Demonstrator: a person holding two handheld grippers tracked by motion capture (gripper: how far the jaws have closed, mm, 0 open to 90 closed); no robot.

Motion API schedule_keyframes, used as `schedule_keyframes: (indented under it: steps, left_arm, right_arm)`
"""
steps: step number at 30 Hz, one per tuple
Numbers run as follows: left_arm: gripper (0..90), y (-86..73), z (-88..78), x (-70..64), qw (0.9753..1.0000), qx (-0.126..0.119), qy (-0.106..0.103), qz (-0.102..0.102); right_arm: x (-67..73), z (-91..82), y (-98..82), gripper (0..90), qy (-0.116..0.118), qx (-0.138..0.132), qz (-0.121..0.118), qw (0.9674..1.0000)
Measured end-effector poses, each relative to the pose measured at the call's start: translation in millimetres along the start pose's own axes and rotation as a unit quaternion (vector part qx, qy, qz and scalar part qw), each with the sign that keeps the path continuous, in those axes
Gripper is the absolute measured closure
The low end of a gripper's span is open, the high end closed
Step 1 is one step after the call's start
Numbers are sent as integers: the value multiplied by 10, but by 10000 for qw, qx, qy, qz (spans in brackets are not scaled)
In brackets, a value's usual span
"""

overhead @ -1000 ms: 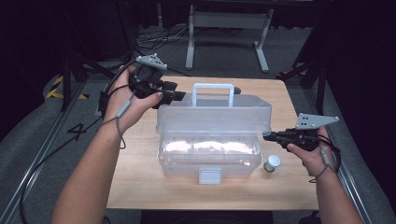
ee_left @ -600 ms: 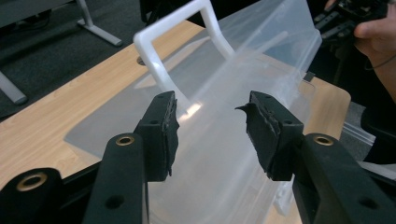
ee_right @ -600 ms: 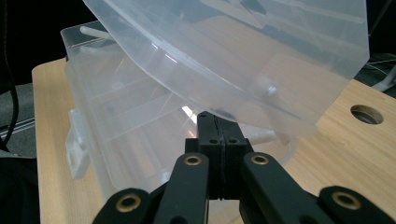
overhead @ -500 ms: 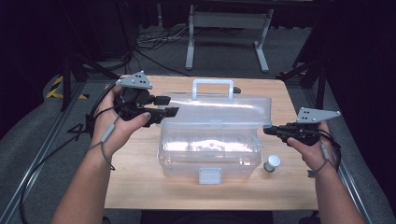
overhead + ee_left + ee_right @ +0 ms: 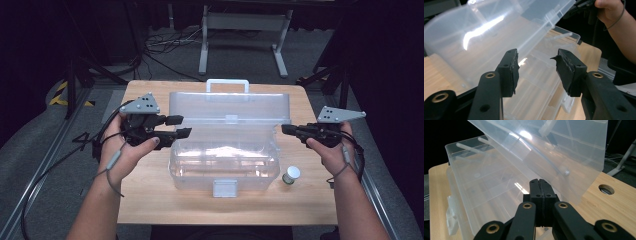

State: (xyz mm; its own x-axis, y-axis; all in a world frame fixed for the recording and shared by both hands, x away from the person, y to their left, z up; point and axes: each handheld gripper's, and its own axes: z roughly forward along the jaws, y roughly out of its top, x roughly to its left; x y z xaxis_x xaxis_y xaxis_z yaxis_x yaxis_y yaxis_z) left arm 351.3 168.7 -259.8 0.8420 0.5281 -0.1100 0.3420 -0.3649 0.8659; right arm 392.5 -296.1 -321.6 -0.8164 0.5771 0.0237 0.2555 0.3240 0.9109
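A clear plastic toolbox [image 5: 225, 167] sits mid-table with its lid [image 5: 230, 107] standing up and its white handle [image 5: 227, 82] at the far side. My left gripper [image 5: 184, 126] hovers at the box's left end, open, with nothing between its pads [image 5: 562, 70]; through the gap I see the box interior and the raised lid [image 5: 474, 37]. At the box's right end my right gripper [image 5: 285, 129] is shut and empty. Its tip [image 5: 539, 182] is just under the lid's lower corner [image 5: 574, 192]; whether it touches I cannot tell.
A small round jar with a pale cap [image 5: 290, 175] stands on the wooden table [image 5: 150, 200] by the box's front right corner. The box's white latch [image 5: 224, 187] faces the near edge. A cable hole [image 5: 606, 189] pierces the tabletop. Stands and cables crowd the floor beyond.
The lid has swung up to stand open. My left gripper has moved away from the handle, down and to the left of the box. The right gripper has stayed put.
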Motion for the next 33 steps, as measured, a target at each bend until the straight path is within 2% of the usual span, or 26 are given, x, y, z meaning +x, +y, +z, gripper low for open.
schedule_keyframes:
  steps: [2, 5, 8, 11, 14, 15, 17, 18, 22, 27, 31, 33]
  left_arm:
    - [540, -56, 33, 23, 9999, 9, 134, -13]
    - [553, -116, 78, 44, 10000, -44, 62, -47]
    - [555, -168, 120, 61, 9998, -119, 183, -11]
    - [570, -224, 177, 90, 9998, -125, 134, -35]
    - [579, -259, 219, 111, 9997, -126, 177, -62]
    - [581, -305, 263, 142, 9992, -216, 313, -130]
    - [603, -346, 294, 171, 9984, -305, 416, -218]
    - [618, -346, 294, 171, 9984, -305, 416, -218]
    - [653, -403, 345, 255, 9967, -288, 720, -244]
    - [722, -450, 373, 313, 9946, -414, 881, -365]
    - [784, -471, 369, 353, 9913, -556, 1134, -374]
    - [813, -478, 358, 371, 9902, -656, 1157, -415]
  right_arm:
    - [-7, 6, 6, 900, -37, -53, 29, 10000]
    - [-13, 17, 11, 900, -61, -133, 71, 9999]
    - [-24, 25, 14, 900, -95, -210, 131, 9996]
    - [-30, 29, 21, 900, -112, -238, 158, 9995]
    - [-35, 38, 25, 900, -154, -291, 189, 9993]
    - [-38, 41, 29, 900, -178, -307, 196, 9992]
    - [-40, 49, 35, 900, -184, -329, 208, 9991]
    - [-40, 49, 35, 900, -184, -329, 208, 9991]
    - [-31, 63, 37, 900, -213, -346, 200, 9990]
    - [-17, 66, 28, 900, -238, -365, 200, 9989]
    - [-7, 64, 20, 900, -253, -374, 185, 9988]
    - [-6, 63, 15, 900, -239, -381, 190, 9988]
